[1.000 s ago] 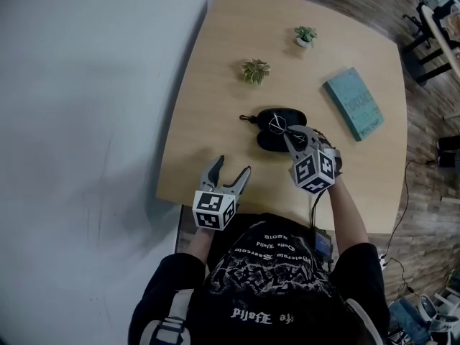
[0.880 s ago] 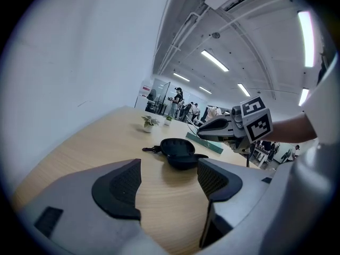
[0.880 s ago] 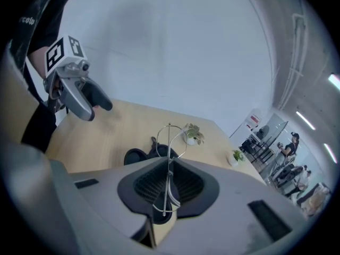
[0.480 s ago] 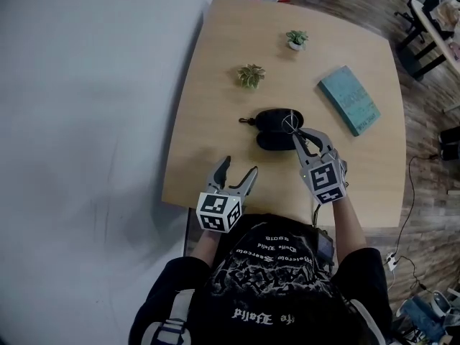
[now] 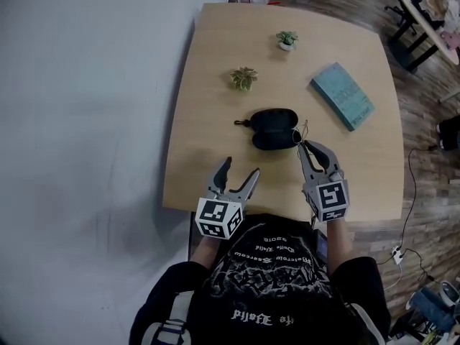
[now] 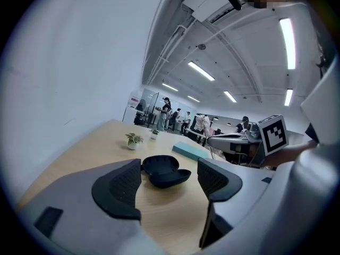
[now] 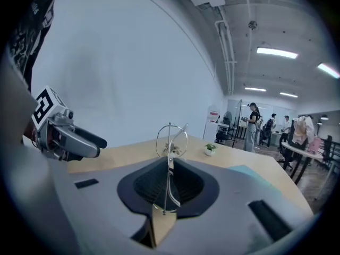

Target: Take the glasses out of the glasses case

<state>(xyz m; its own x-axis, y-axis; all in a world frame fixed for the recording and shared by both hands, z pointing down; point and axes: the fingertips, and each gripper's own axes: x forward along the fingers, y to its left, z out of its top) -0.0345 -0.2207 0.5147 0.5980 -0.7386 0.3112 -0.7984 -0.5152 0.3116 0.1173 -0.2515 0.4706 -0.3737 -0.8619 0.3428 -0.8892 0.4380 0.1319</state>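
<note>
Above the wooden tabletop [image 5: 215,121], our glasses [image 7: 171,140] now hang clear of the case [image 5: 273,128]; a second ago they were just over it. It lies open and empty, so the taking-out looks all but done. Our right claw [image 5: 305,146] is nearly closed, pinching the thin frame. Our left claw [image 5: 241,168] gapes wide, empty, near the tabletop's edge.

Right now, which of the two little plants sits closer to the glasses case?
The paler plant, just beyond the case; the plant in the white pot stands farther back.
</note>
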